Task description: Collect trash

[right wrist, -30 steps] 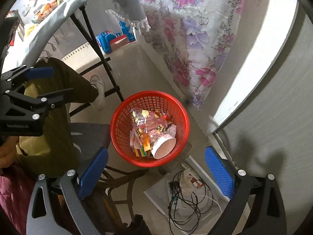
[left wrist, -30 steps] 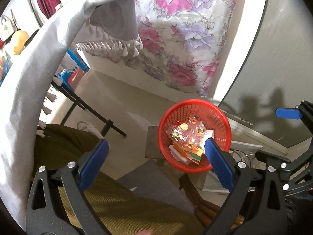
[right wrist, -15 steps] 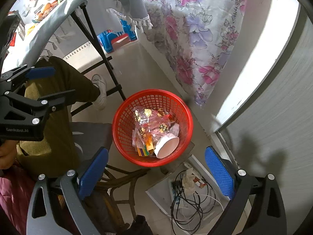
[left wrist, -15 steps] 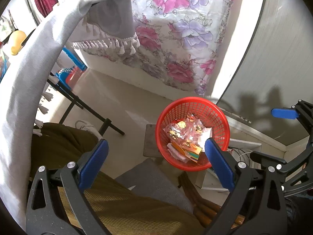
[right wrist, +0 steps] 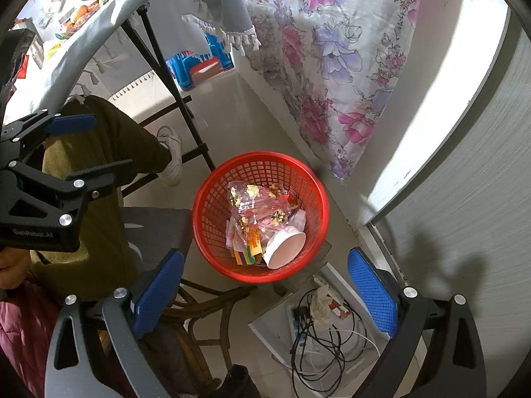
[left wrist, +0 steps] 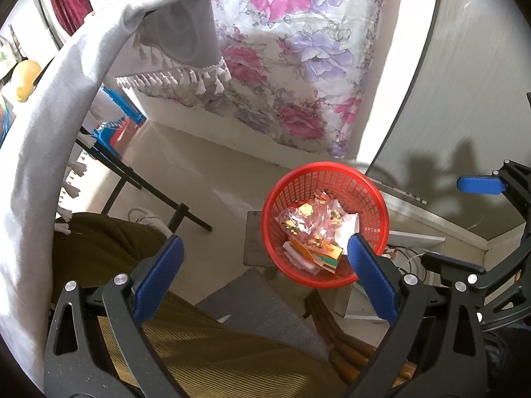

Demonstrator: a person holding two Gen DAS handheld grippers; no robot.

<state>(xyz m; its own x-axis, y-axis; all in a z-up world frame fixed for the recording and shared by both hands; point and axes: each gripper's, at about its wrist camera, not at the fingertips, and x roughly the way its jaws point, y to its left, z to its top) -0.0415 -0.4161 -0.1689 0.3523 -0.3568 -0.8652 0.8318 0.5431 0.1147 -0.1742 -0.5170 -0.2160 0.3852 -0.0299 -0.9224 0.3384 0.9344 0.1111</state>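
Note:
A red mesh basket [left wrist: 300,179] [right wrist: 212,199] stands on the floor by the wall. Inside lie crinkled clear wrappers [left wrist: 312,219] [right wrist: 259,209], a white paper cup [right wrist: 285,248] on its side and colourful paper scraps [left wrist: 327,253]. My left gripper [left wrist: 264,273] hangs open above and in front of the basket, nothing between its blue pads. My right gripper [right wrist: 265,290] is also open and empty, high above the basket's near rim. The left gripper's body [right wrist: 43,179] shows at the left of the right wrist view.
A table with a grey fringed cloth [left wrist: 66,106] [right wrist: 132,10] rises at the left on black legs [right wrist: 179,99]. The person's olive trouser leg [right wrist: 99,172] and white shoe [right wrist: 172,152] are beside the basket. A floral curtain [left wrist: 298,49] hangs behind. Cables and a power strip [right wrist: 315,331] lie nearby. A blue stool [right wrist: 199,59] stands farther back.
Both grippers have drifted slightly up and back from the basket, staying open. The basket's contents have not moved.

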